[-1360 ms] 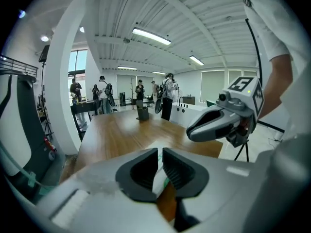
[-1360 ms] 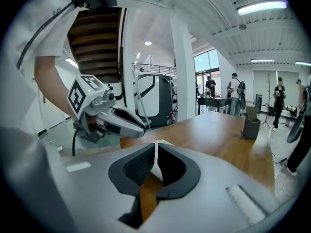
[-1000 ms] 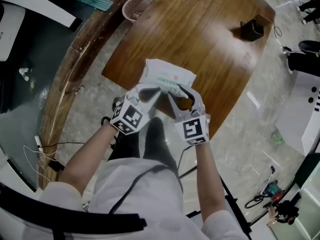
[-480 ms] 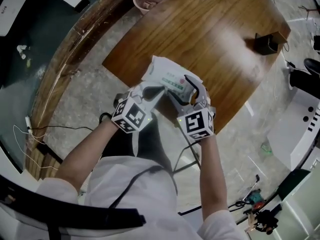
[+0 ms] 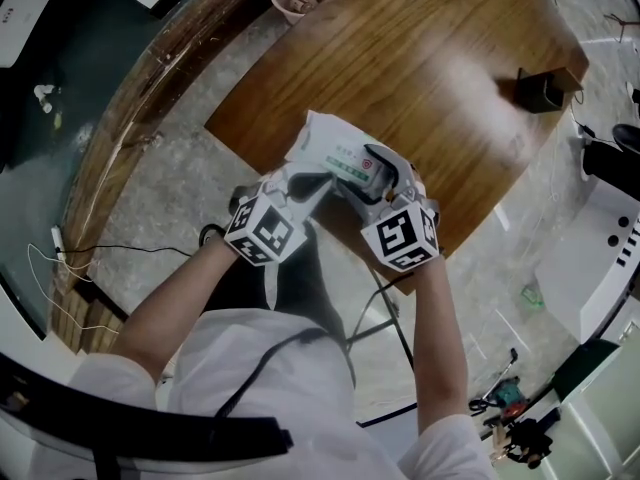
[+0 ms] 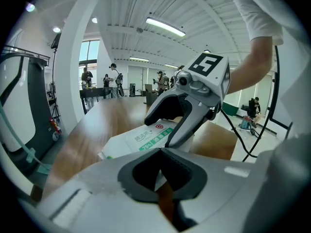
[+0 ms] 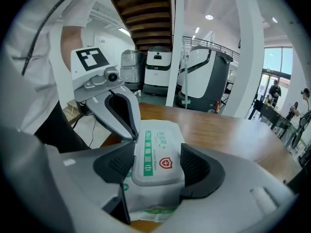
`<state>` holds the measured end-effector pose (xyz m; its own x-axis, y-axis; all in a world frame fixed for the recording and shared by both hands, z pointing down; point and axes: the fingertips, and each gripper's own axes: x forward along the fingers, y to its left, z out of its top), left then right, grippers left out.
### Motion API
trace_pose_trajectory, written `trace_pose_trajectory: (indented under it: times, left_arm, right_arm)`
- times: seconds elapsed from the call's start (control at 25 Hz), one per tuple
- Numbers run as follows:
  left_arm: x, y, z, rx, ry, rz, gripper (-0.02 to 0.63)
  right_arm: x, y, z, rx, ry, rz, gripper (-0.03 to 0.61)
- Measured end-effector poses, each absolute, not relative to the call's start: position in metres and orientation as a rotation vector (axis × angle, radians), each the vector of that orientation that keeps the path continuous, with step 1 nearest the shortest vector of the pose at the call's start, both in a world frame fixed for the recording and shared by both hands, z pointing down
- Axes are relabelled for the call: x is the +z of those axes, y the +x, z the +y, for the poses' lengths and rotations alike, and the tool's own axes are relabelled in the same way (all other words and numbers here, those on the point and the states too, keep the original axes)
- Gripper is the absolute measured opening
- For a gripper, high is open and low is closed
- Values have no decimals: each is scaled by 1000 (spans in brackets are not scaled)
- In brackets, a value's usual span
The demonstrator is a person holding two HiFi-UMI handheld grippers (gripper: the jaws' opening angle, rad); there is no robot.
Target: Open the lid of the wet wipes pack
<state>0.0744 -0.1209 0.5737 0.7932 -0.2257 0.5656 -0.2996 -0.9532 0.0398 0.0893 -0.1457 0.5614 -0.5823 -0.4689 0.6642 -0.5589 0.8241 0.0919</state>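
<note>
- My right tongs [image 7: 156,166] stood astride the lid [image 7: 156,144]. As far as I could judge, both dark pads were pressed to its long sides, so the hold was on the lid alone.
- My left tongs [image 6: 163,174] were nearly closed on a thin white edge of the wet wipes pack [image 5: 330,143], pinning its near end.
- To lift well, I judged the left hold should stay low and firm while the right eased upward, lest the soft pack ride up too. I could not tell which end carried the hinge.
- The pack lay at the near edge of the wooden surface [image 5: 420,58], white, crumpled and green-printed. Its lid was a pale rounded rectangle with a red shield mark, lying shut and flat.
</note>
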Motion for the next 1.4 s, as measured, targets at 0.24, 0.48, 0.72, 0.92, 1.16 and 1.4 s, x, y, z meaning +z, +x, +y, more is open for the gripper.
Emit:
trace_pose_trajectory:
  times: [0.24,0.48,0.72,0.92,1.16,1.4]
  left_arm:
    - [576,74,-120,903,2890,-405,2]
    - [576,75,-120,882,2910,-399,2]
    - [576,76,-119,892,2937,-402,2]
    - [578,76,-119,900,2934,-395,2]
    - [577,76,-119,905,2902,-395,2]
    - [575,72,-118,896,2877,-402,3]
  right_arm:
    - [566,91,-148,343,685,-2295,291]
    - [566,93,-150,487,635,-2303,296]
    - [567,95,-151,580,573,-2296,291]
    - [566,95,-153,673,542,-2304,291]
    - [561,96,-152,629,544,-2325,298]
    - [537,94,-156,497,636,-2380,296]
